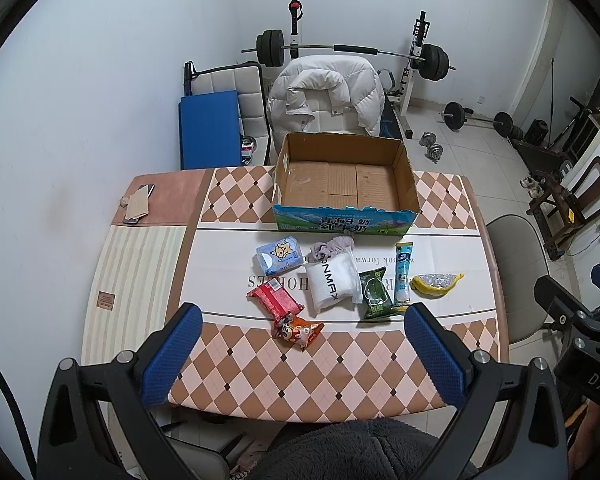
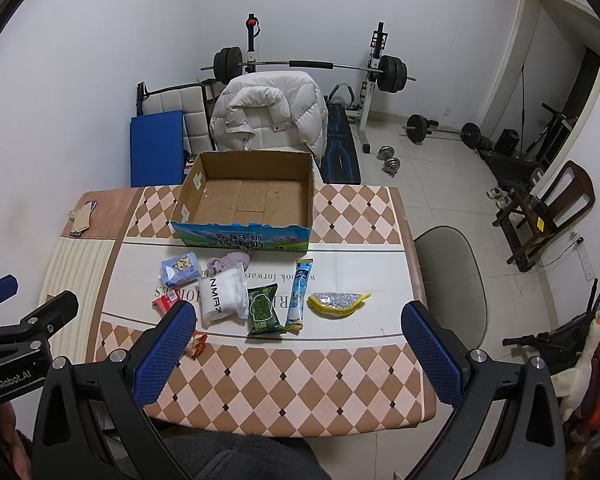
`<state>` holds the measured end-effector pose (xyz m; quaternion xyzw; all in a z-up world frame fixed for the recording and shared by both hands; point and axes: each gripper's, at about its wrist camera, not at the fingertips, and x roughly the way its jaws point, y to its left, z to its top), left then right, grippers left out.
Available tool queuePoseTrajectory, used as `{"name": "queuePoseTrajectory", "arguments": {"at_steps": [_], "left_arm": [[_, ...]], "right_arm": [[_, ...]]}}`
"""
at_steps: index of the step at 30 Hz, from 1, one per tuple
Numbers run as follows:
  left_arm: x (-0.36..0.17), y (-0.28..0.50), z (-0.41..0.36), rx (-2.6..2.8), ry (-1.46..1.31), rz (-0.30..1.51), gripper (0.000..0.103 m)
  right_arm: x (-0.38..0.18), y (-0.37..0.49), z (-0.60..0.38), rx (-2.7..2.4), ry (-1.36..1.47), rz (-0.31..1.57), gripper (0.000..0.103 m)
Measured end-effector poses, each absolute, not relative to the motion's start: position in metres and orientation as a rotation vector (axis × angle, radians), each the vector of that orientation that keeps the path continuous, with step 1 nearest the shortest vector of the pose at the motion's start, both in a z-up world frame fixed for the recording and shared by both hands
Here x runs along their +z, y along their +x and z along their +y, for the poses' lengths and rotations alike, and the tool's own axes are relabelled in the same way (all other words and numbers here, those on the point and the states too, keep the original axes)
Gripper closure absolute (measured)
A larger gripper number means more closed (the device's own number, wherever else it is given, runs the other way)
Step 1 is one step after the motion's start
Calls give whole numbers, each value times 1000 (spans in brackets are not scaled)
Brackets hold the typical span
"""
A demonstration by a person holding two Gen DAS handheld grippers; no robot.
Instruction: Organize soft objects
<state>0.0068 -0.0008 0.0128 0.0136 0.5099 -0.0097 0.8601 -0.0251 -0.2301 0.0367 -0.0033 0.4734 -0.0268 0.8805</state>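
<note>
An empty cardboard box (image 1: 346,184) (image 2: 244,200) stands at the table's far side. In front of it lie a blue tissue pack (image 1: 279,257) (image 2: 180,269), a bunched grey cloth (image 1: 332,246) (image 2: 230,261), a white pouch (image 1: 332,282) (image 2: 225,296), a red packet (image 1: 275,302), an orange snack bag (image 1: 298,330), a green snack bag (image 1: 375,294) (image 2: 263,310), a blue-white stick pack (image 1: 403,276) (image 2: 300,294) and a yellow banana-shaped pouch (image 1: 438,282) (image 2: 338,302). My left gripper (image 1: 304,314) and right gripper (image 2: 298,312) hover open above the near table edge, holding nothing.
A phone and cardboard scrap (image 1: 138,202) lie at the far left corner of the table (image 1: 320,376). A chair with a white jacket (image 1: 326,94) stands behind the box, a grey chair (image 2: 448,276) at the right. Weights and a barbell rack (image 2: 312,66) fill the floor beyond.
</note>
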Motion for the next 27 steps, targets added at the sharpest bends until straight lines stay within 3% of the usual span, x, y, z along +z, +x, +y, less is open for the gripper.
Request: {"name": "queuePoseTrajectory", "arguments": {"at_steps": [27], "left_arm": [[20, 8, 0, -20, 37, 1058, 0]], "right_arm": [[37, -26, -230, -55, -5, 984, 0]]}}
